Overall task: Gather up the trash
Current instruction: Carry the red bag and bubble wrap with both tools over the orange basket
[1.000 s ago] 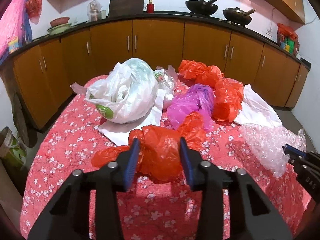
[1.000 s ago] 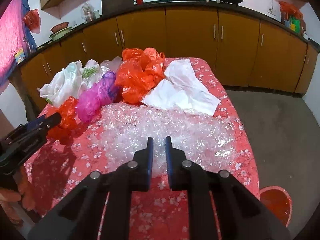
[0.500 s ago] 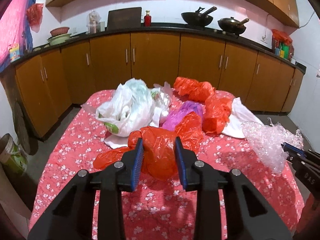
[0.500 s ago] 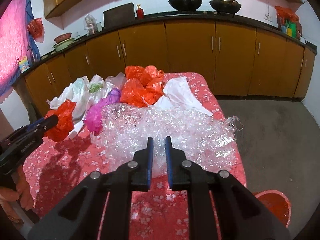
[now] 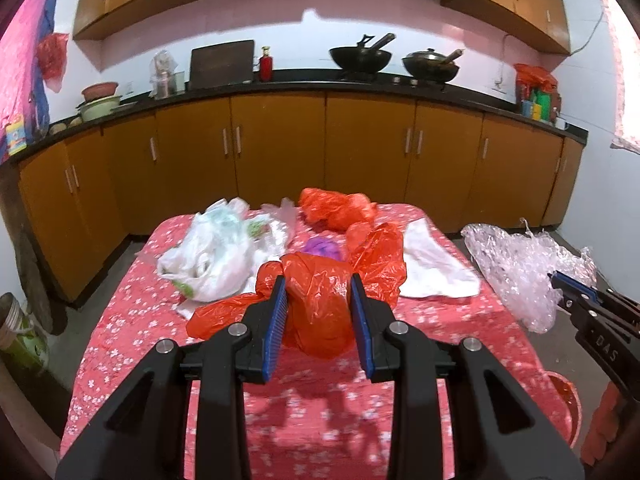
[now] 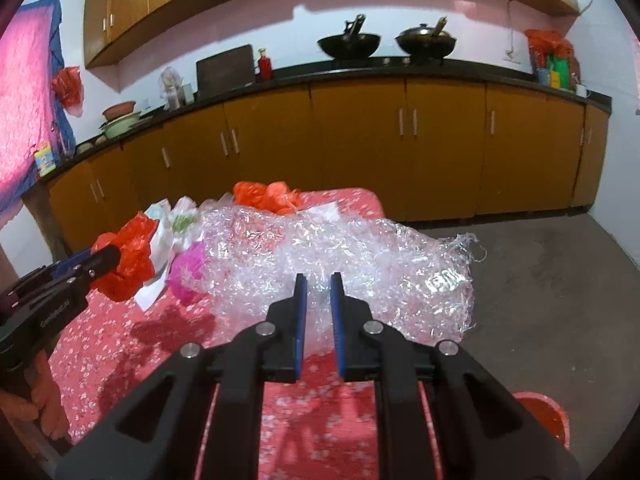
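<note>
orange kitchen cabinets (image 5: 280, 160) line the wall behind a desk under a red flowered cloth (image 5: 132, 340). left wrist view: the left gripper (image 5: 319, 312) is clamped on a crumpled red plastic bag (image 5: 316, 308), raised off the cloth; white bags (image 5: 208, 256) lie behind. right wrist view: the right gripper (image 6: 319, 312), nearly closed, pinches a clear sheet of bubble wrap (image 6: 340, 252) hanging over the desk's right edge.

Beyond the jaws: run of orange-brown wooden base cabinets (image 5: 280, 160) under a black worktop (image 5: 304, 86). On it, ahead and above the jaws, two black woks (image 5: 360, 56); to their left a small red bottle (image 5: 265, 64) and a dark upright board (image 5: 222, 60). Below right of the jaws, a red plastic bucket (image 6: 540, 412) on grey floor (image 6: 560, 300).
</note>
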The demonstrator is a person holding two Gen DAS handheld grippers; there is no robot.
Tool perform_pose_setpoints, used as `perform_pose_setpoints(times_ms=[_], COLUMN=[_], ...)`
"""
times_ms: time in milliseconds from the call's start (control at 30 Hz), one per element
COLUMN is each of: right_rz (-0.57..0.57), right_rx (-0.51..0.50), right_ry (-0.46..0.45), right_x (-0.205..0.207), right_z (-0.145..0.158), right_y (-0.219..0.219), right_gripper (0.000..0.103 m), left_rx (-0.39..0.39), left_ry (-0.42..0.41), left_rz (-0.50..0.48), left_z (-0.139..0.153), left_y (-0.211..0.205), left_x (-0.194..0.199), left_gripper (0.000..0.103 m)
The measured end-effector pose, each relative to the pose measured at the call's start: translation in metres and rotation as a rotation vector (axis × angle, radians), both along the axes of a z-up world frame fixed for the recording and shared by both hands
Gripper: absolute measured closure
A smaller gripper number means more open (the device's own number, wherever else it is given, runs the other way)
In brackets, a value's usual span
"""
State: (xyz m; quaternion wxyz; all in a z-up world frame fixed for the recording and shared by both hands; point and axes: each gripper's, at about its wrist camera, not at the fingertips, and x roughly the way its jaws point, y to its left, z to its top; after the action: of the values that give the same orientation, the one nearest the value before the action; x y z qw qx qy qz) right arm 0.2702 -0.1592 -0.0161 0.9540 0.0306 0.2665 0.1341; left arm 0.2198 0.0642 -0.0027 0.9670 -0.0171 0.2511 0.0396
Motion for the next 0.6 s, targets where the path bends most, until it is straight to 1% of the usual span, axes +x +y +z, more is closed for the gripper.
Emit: perform_pose_setpoints(times_ms=[233, 467, 600], right_rz=[-0.091, -0.191, -0.224], right_rx=[0.011, 0.014, 0.013], right_ry=[-0.022, -0.016, -0.015], right_x=[-0.006, -0.011, -0.013], right_z=[0.004, -0.002, -0.005], right_y=[-0.043, -0.093, -0.11], right_gripper=[0.09, 0.09, 0.09], left_rx=[0.007, 0.007, 0.002], left_ry=[-0.006, -0.004, 0.003], left_rz=[-0.064, -0.151, -0.19], left_z=[0.006, 0.006, 0.004], left_y=[-0.037, -0.083, -0.101], left_x=[0.001, 0.0, -0.001], left_gripper=[0.072, 0.072, 0.072])
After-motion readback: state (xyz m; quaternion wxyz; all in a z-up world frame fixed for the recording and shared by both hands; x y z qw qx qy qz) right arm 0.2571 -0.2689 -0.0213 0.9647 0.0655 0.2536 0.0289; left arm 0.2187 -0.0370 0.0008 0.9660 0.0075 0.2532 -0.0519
